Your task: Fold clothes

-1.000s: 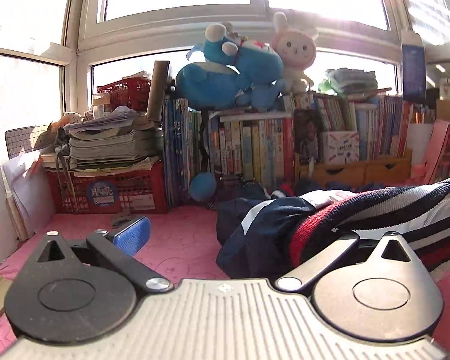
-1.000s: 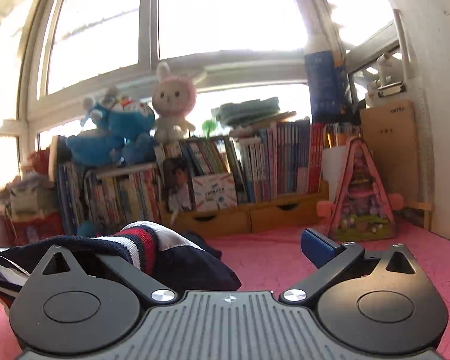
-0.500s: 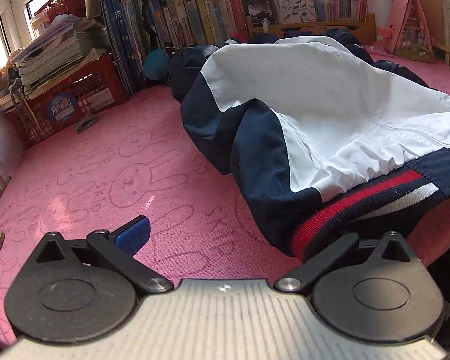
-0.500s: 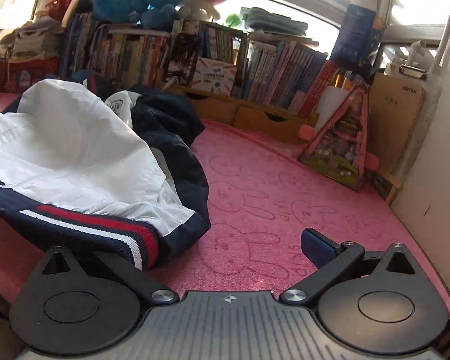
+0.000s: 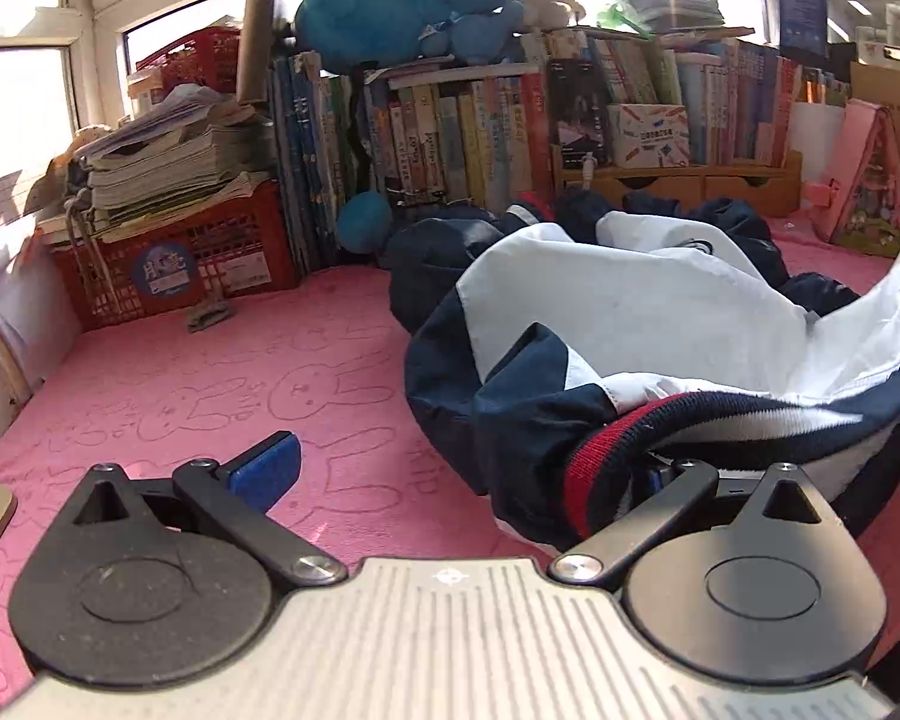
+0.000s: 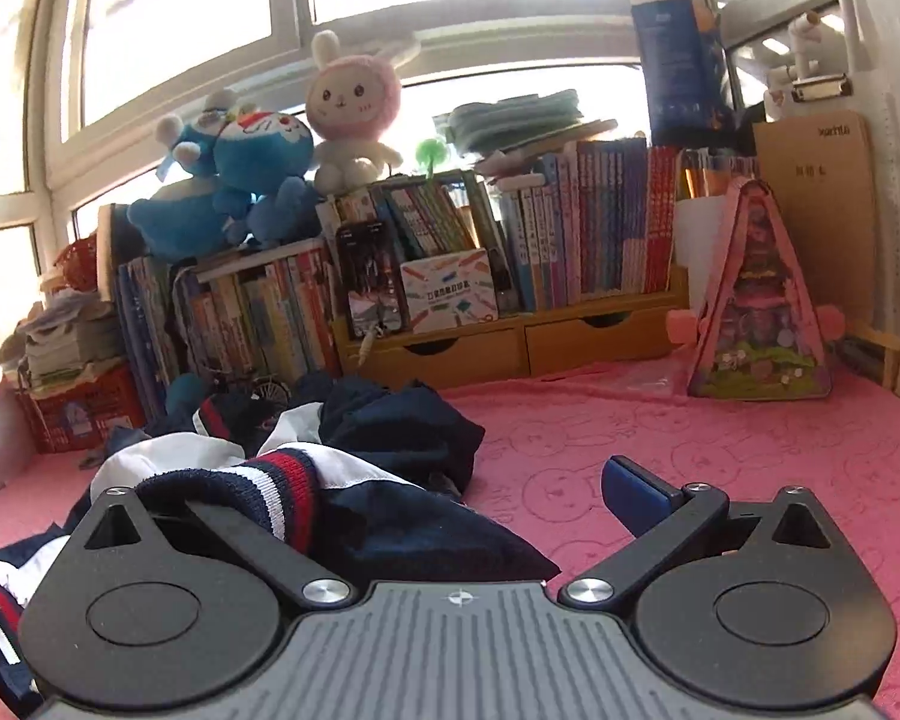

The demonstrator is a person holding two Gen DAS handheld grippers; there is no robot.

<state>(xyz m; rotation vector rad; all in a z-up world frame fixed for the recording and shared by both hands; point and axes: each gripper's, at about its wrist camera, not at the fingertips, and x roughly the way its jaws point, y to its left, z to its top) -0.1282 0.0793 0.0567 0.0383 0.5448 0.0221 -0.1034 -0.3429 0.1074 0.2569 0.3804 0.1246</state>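
Observation:
A navy and white jacket (image 5: 618, 312) with a red, white and navy striped hem (image 5: 606, 444) lies bunched on the pink mat (image 5: 222, 372). My left gripper (image 5: 456, 474) is open. Its left blue pad (image 5: 264, 468) is bare, and the hem hangs over its right finger, which is hidden. In the right wrist view the same jacket (image 6: 402, 420) sits left of centre. The right gripper (image 6: 450, 504) is open too. The striped hem (image 6: 282, 480) drapes over its hidden left finger, and its right pad (image 6: 636, 498) is free above the mat (image 6: 750, 438).
A row of books (image 5: 486, 126) with plush toys (image 5: 402, 6) on top lines the back under the window. A red crate (image 5: 174, 258) stacked with papers stands at back left. A pink triangular toy house (image 6: 756, 312) and a wall stand at right.
Half a second ago both cameras pointed down at the spread jacket. Now both have tilted back up toward the bookshelf, and the jacket has bunched up between them with the hem still over the fingers.

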